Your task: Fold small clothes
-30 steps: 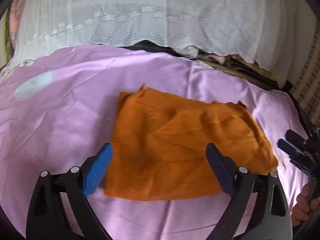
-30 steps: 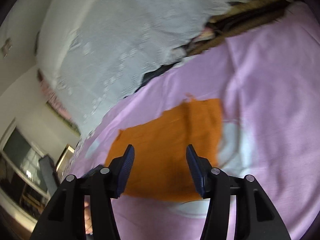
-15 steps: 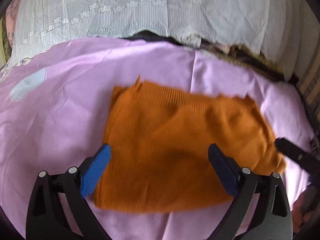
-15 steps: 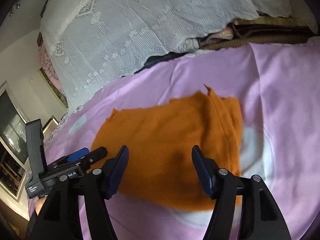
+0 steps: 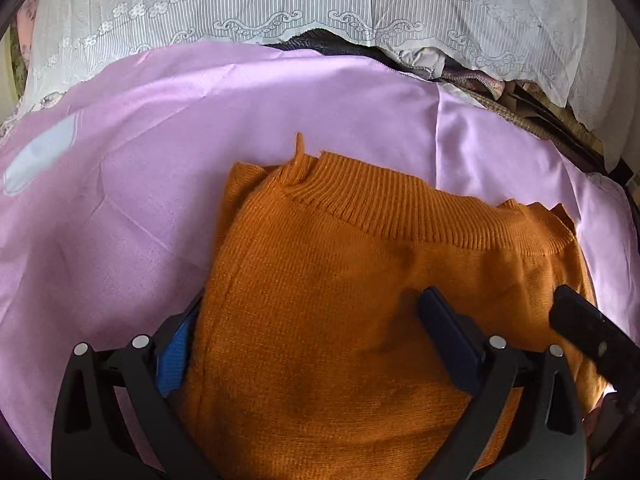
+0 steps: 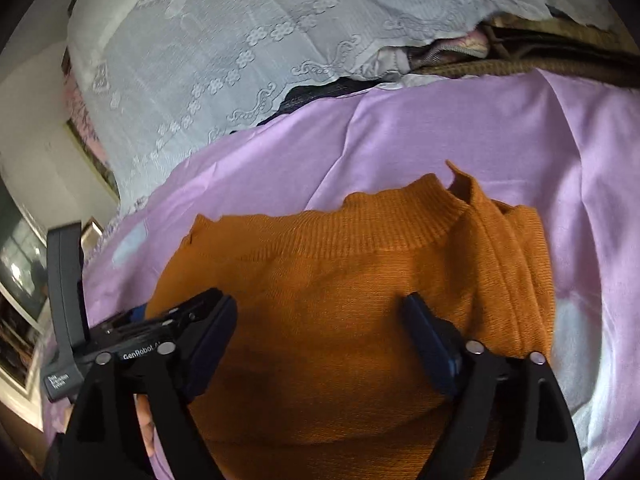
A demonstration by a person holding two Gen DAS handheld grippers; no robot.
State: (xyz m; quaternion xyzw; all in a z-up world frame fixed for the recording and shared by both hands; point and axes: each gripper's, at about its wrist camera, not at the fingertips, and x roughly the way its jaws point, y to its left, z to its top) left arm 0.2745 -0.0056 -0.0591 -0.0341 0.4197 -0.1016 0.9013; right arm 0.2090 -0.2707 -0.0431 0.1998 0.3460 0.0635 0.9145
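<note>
Sweater [image 5: 360, 300], orange knit, lay part-folded on pink sheet [image 5: 160, 160], ribbed hem at the far edge, stray yarn tail sticking up at its far corner. White lace cloth [image 5: 280, 8] hung behind the bed, clear of the work.

Left gripper [image 5: 304, 320] was spread wide, jaws just been opening; the left jaw sat tucked at the sweater's left edge, the right jaw over the knit. Nothing pinched. Right gripper [image 6: 320, 320] also released, jaws just been opening, both hovering over the near half of the sweater, left one close beside it.

Looked like the approach for the next fold. To do it well: get one pad under the near edge and one on top before closing, and bite all layers, since knit is thick and slides. Grab both near corners at matching spots, lift evenly, carry to the ribbed hem. Keep the sheet out of the pinch.
</note>
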